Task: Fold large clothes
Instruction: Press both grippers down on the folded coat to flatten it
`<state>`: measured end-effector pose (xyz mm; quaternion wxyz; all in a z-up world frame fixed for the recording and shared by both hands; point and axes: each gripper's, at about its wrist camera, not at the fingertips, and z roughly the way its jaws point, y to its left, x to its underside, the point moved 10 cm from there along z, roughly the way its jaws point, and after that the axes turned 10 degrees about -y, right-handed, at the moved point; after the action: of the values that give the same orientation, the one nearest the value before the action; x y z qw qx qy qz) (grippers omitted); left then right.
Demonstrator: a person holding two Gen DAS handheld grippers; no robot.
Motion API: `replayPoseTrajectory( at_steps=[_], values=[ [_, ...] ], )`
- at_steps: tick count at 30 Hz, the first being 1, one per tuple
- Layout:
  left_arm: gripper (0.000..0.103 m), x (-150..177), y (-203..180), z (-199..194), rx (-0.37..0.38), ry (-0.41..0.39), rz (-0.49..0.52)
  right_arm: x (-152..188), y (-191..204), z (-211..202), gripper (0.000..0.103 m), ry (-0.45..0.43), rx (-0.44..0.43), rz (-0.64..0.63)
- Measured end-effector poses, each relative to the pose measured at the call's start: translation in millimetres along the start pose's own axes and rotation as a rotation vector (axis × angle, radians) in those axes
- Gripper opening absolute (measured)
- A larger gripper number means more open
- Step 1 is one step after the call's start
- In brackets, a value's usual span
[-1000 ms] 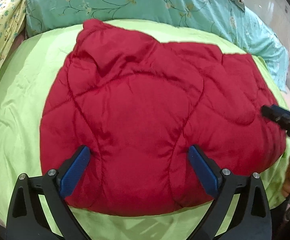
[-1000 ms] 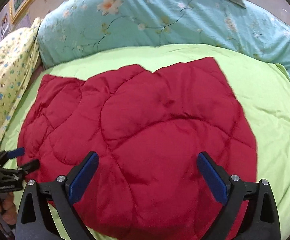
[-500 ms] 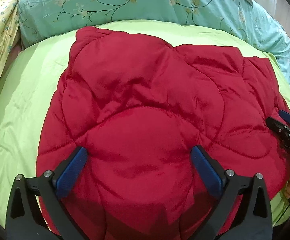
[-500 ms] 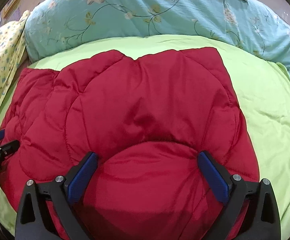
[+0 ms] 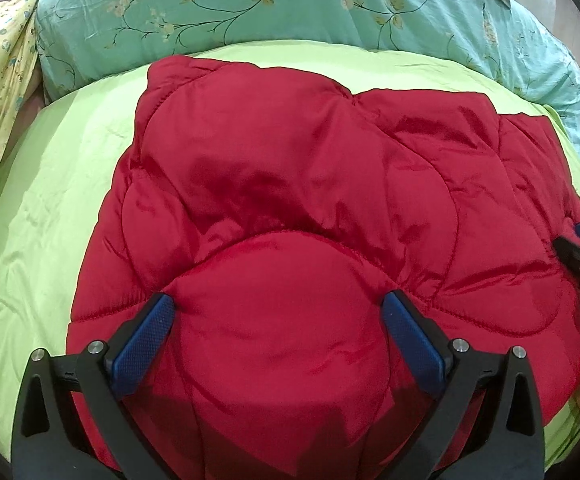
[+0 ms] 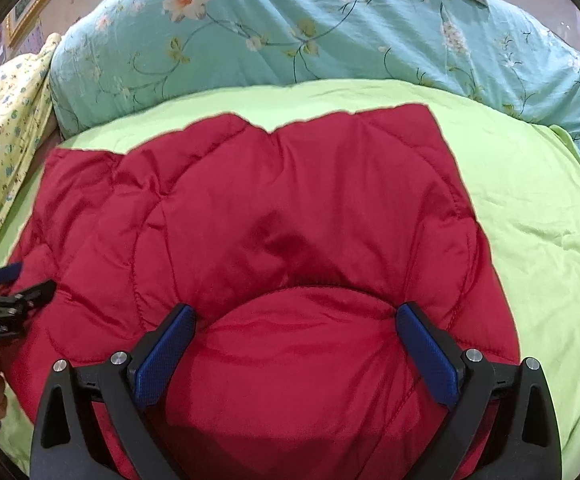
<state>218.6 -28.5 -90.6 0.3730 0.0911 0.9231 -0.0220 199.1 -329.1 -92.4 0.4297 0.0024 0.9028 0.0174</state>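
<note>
The red jacket is lying on the green bed. Both the left gripper and right gripper are pressing into its padding, jaws apart. Closing now risks pinching only the slippery top layer, dragging the fold askew.

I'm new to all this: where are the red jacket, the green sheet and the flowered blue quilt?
red jacket (image 5: 290, 184), left wrist view, its puffy middle.
green sheet (image 6: 530, 208), right wrist view, bare part beside the jacket.
flowered blue quilt (image 6: 290, 32), right wrist view, its middle.
</note>
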Motion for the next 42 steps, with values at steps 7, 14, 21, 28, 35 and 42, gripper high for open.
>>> replayPoseTrajectory(
  at_steps=[7,14,21,28,35,42],
  values=[
    [0.103,0,0,0,0.003,-0.004,0.000,6,-1,14,0.103,0.054,0.012,-0.001],
    [0.103,0,1,-6,0.000,-0.001,-0.001,9,-3,21,0.103,0.062,0.006,-0.006],
    [0.103,7,1,-30,0.001,-0.007,0.016,10,-5,21,0.103,0.060,0.003,-0.005],
    [0.103,13,3,-19,0.007,0.013,0.006,4,-1,-8,0.102,0.021,0.027,-0.018],
    [0.103,15,1,-19,0.004,0.001,0.012,21,-11,7,0.103,0.074,0.033,0.010],
    [0.103,14,1,-13,0.005,-0.007,0.007,22,-12,12,0.103,0.080,0.037,0.017]
  ],
)
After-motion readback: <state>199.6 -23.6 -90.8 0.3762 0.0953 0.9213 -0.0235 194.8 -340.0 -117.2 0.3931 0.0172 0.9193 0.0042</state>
